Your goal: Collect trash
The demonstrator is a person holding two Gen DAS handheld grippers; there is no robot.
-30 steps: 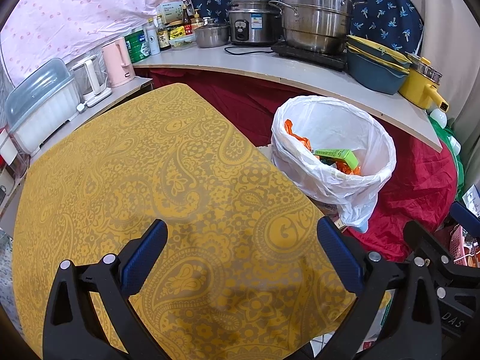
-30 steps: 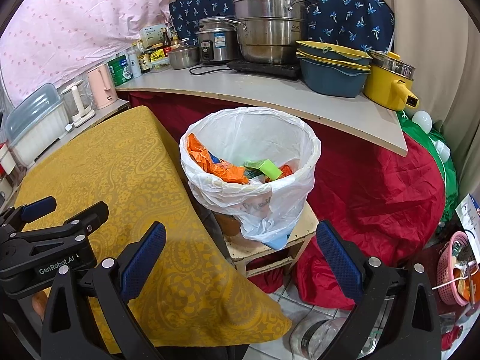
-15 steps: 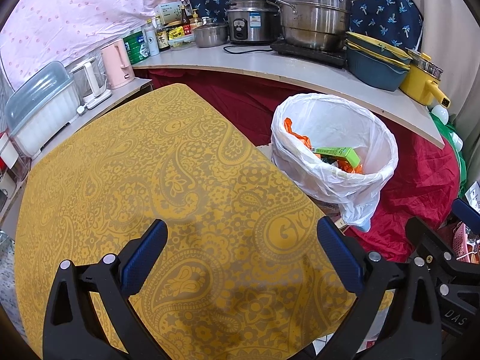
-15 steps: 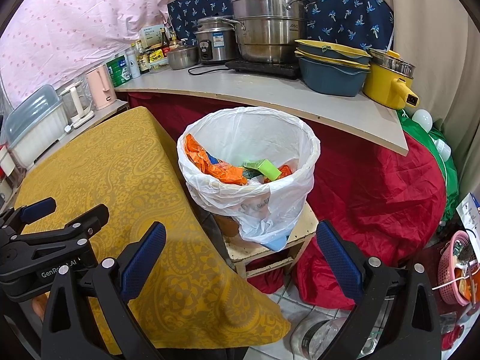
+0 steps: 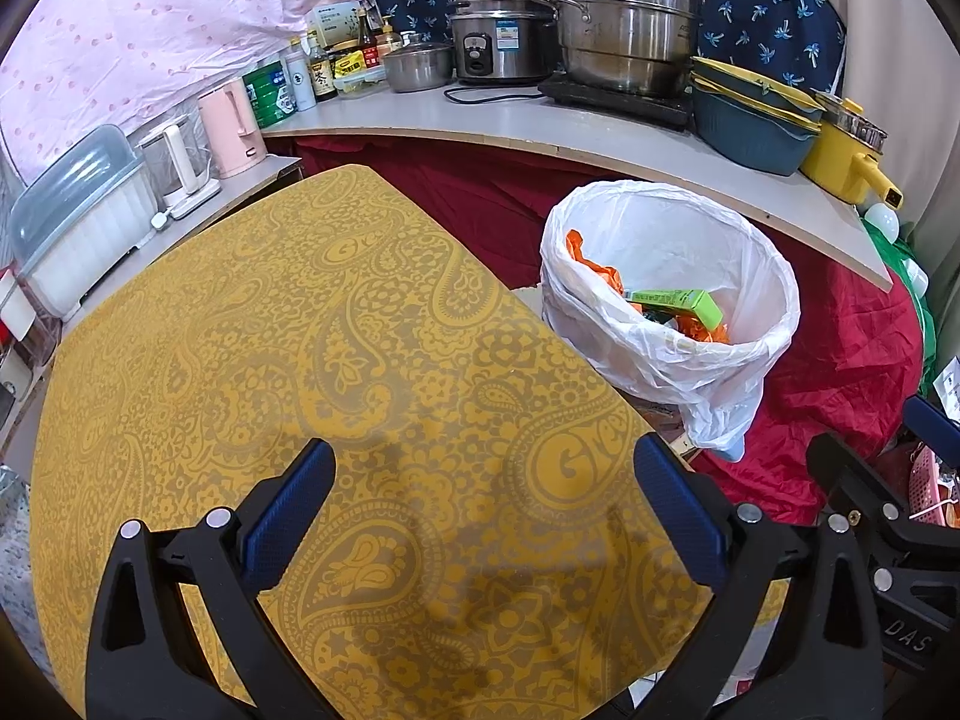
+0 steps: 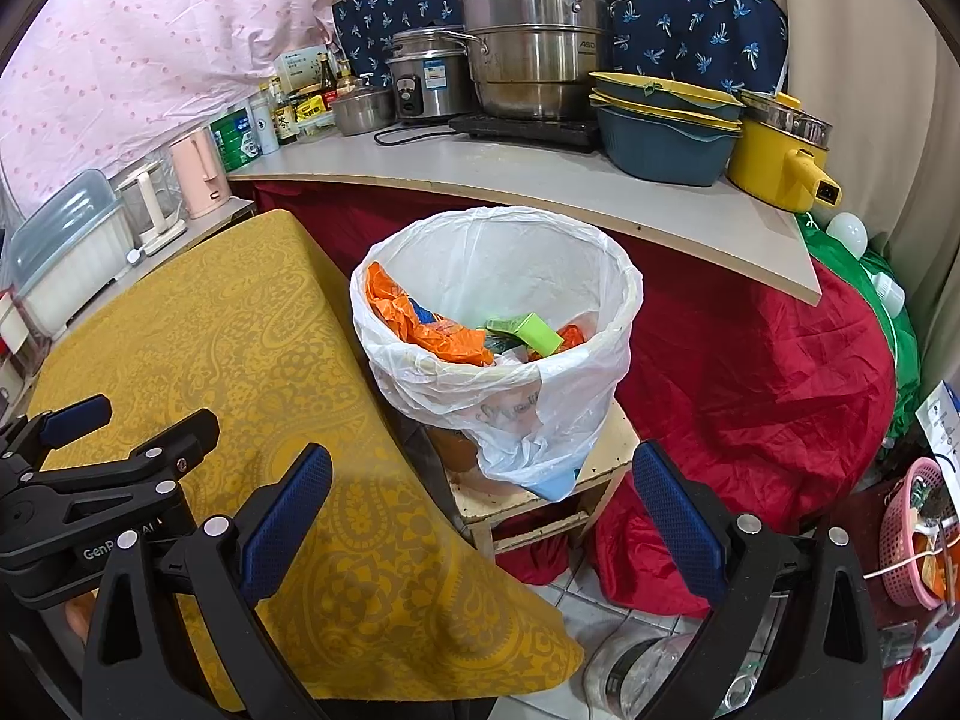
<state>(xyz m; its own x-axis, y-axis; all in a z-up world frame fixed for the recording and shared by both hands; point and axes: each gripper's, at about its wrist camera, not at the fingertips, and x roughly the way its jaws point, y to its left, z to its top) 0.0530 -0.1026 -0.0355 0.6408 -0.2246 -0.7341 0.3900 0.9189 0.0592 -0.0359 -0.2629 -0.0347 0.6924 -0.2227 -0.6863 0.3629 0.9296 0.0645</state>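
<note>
Beside yellow tablecloth (image 6: 228, 354), green carton (image 6: 528, 331) lies flat in bin (image 6: 624, 300).

Count: one white-lined trash bin (image 6: 498, 324) holding one green carton (image 6: 528, 331) and one crumpled orange wrapper (image 6: 414, 324); one yellow-clothed table (image 5: 300, 360). On the counter: one stacked steel steamer (image 6: 534, 48), one rice cooker (image 6: 426, 81), one small steel pot (image 6: 360, 111), one yellow pot (image 6: 780, 156), two stacked blue-and-yellow basins (image 6: 666, 126). Side shelf: one pink kettle (image 5: 231, 126), one white kettle (image 5: 177, 165), one lidded plastic box (image 5: 72, 210); two grippers, left (image 5: 480, 510) and right (image 6: 480, 510).
</note>
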